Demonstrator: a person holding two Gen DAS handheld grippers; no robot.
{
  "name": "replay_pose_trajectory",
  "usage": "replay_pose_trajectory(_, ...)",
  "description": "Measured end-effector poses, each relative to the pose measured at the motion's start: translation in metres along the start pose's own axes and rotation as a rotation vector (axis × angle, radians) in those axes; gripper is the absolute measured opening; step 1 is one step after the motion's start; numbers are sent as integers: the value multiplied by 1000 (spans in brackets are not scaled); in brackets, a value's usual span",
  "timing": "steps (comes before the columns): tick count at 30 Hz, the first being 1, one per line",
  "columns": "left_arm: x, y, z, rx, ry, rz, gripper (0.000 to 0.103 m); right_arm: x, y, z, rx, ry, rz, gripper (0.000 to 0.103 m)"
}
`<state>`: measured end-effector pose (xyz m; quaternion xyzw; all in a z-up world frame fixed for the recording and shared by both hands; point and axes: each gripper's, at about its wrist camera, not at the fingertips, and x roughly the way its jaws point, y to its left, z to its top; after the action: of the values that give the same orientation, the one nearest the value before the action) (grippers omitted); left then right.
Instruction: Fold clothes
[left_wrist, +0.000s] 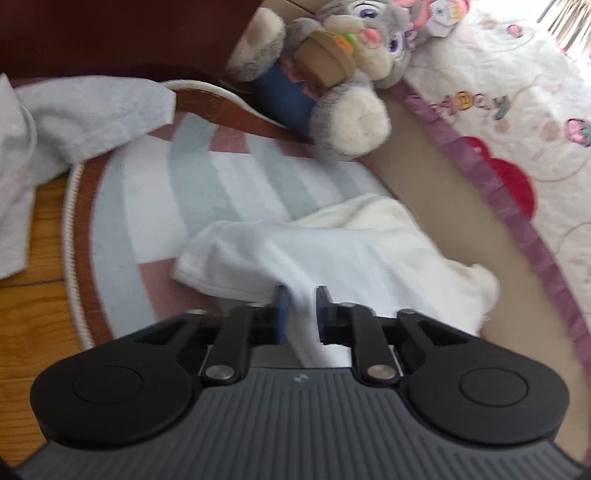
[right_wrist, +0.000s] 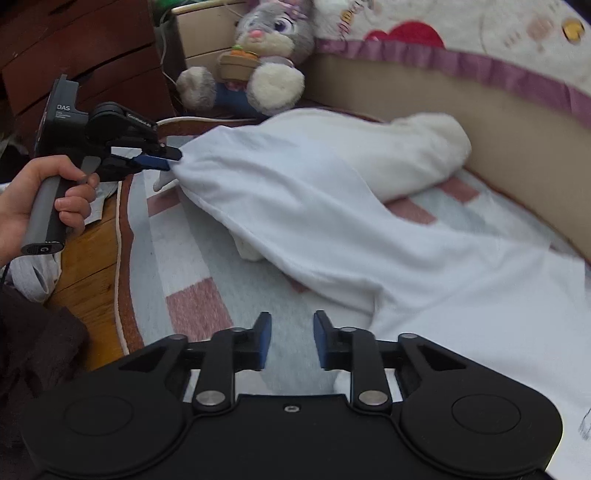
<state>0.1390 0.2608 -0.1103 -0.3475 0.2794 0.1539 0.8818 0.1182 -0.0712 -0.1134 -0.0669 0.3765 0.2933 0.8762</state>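
A: Two grippers, one garment. Left gripper (right_wrist: 171, 159) has its fingers pinching a corner of the white garment (right_wrist: 314, 206), lifted off the striped rug (right_wrist: 207, 266) at roughly 10 o'clock in the right wrist view. In the left wrist view the cloth runs between the left gripper's blue pads.

B: Right gripper (right_wrist: 291, 339)?

A: Fingers spread, nothing between them, hovering over bare rug at 6 o'clock, just beside the garment's near edge. Looks placed to take the other corner, so the fold gets two anchor points.

B: Where's the bulk of it?

A: Draped across the rug, cream lining (right_wrist: 424, 147) showing at 1 o'clock against the bed side (right_wrist: 480, 110). Plush rabbit (right_wrist: 266, 55) sits at 12 o'clock, clear of it. Another grey-white garment (left_wrist: 74, 107) lies off the rug's far-left edge, likely queued.

B: Risk?

A: Single-corner lift bunches the fabric; frames are blurred, so I can't judge grip depth.
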Motion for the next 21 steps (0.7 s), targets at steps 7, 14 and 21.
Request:
replay_pose_trajectory(7, -25, -45, -19, 319, -85, 57, 1, -10, -11, -12, 60, 0, -23, 32)
replay_pose_trajectory(14, -47, -62, -40, 388, -129, 17, 1, -22, -31, -30, 163, 22, -68, 32)
replay_pose_trajectory(21, -67, -112, -39, 437, -164, -155, 1, -49, -50, -46, 183, 44, -111, 32)
